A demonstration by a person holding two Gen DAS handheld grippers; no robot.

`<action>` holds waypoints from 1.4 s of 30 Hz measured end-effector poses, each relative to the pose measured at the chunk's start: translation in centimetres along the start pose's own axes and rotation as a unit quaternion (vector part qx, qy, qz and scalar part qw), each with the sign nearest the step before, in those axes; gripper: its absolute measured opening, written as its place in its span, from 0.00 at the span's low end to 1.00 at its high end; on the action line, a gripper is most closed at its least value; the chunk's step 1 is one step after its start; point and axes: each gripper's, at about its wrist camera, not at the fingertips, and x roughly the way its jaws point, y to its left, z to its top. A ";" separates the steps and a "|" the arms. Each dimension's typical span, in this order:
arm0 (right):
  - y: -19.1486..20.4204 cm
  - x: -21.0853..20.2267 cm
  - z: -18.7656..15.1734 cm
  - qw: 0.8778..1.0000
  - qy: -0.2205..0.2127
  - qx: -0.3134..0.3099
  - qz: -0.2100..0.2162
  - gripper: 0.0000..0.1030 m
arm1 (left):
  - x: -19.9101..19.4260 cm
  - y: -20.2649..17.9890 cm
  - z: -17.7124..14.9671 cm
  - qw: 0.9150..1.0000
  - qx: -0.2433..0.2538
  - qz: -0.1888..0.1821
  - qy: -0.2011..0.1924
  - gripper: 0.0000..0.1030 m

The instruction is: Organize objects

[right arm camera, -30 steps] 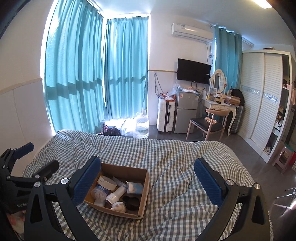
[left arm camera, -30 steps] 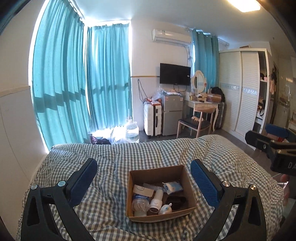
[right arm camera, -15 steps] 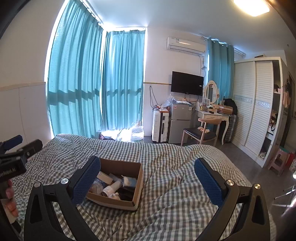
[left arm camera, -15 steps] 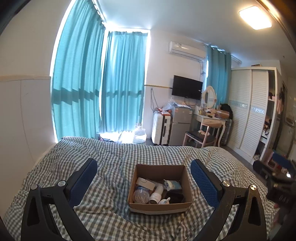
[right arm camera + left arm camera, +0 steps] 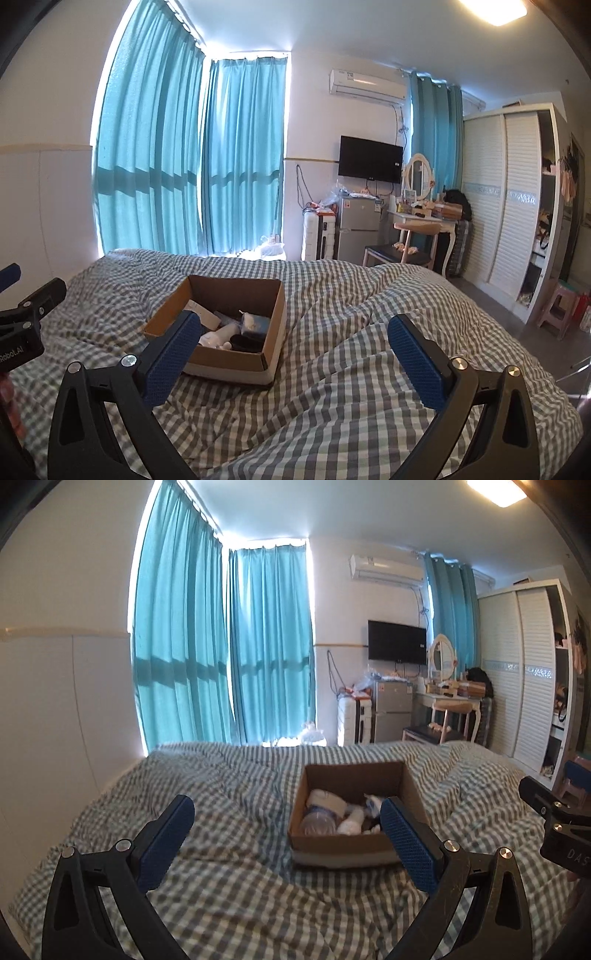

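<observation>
Bedroom, teal curtains [image 5: 221,646] covering the windows, checked bedspread [image 5: 229,886] filling the lower half of both views.

Cardboard box [image 5: 332,845] sitting open-topped on the bedspread, roughly mid-bed. Holding a jumble inside: clear plastic bottle [image 5: 317,821] lying against the box's left wall, white bottle [image 5: 351,821] lying beside it, white-and-blue packet [image 5: 255,323] further in, dark item [image 5: 245,341] near the front wall. Finer detail blurred, not calling the rest.

Left gripper [image 5: 286,834] hovering just short of the box, fingers spread wide, gripping nothing; blue pad of its right finger [image 5: 410,849] overlapping the box's front right corner in view, contact not determinable. Left finger over bare bedspread, left of the box.

Right gripper [image 5: 293,354] hovering right of the box, fingers also spread wide, nothing between them; left finger pad [image 5: 171,354] overlapping the box's near left corner in view, right finger well clear over rumpled bedspread.

Beyond the box, against the far wall: suitcase [image 5: 352,720], small fridge [image 5: 391,709], wall TV [image 5: 397,646], dressing table with oval mirror [image 5: 441,657], chair [image 5: 436,731]. Air conditioner [image 5: 386,570] above the TV. Louvred wardrobe [image 5: 517,672] right of the box along the side wall.
</observation>
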 end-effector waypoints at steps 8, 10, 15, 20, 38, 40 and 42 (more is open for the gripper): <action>0.0 1.1 -2.4 1.000 0.024 0.008 0.011 0.99 | 0.7 0.2 -1.4 1.000 0.002 -0.001 0.021 1.00; 0.2 1.1 -2.5 1.000 0.026 0.007 0.013 0.99 | 0.6 0.5 -1.2 1.000 -0.005 -0.003 0.021 1.00; 0.4 0.9 -2.4 0.999 0.027 0.007 0.022 0.99 | 0.6 1.0 -1.2 1.000 -0.011 -0.006 0.022 1.00; 0.8 0.8 -2.4 0.999 0.026 0.002 0.022 0.99 | 0.9 0.9 -1.6 0.999 -0.014 -0.011 0.030 1.00; 1.6 0.9 -2.3 0.999 0.025 -0.003 0.023 0.99 | 0.9 0.8 -1.6 0.999 -0.012 -0.016 0.029 1.00; 1.6 0.9 -2.3 0.999 0.025 -0.004 0.022 0.99 | 0.9 0.8 -1.5 0.999 -0.011 -0.017 0.029 1.00; 1.7 0.8 -2.3 1.000 0.023 -0.008 0.018 0.99 | 0.9 0.7 -1.5 0.999 -0.009 -0.017 0.030 1.00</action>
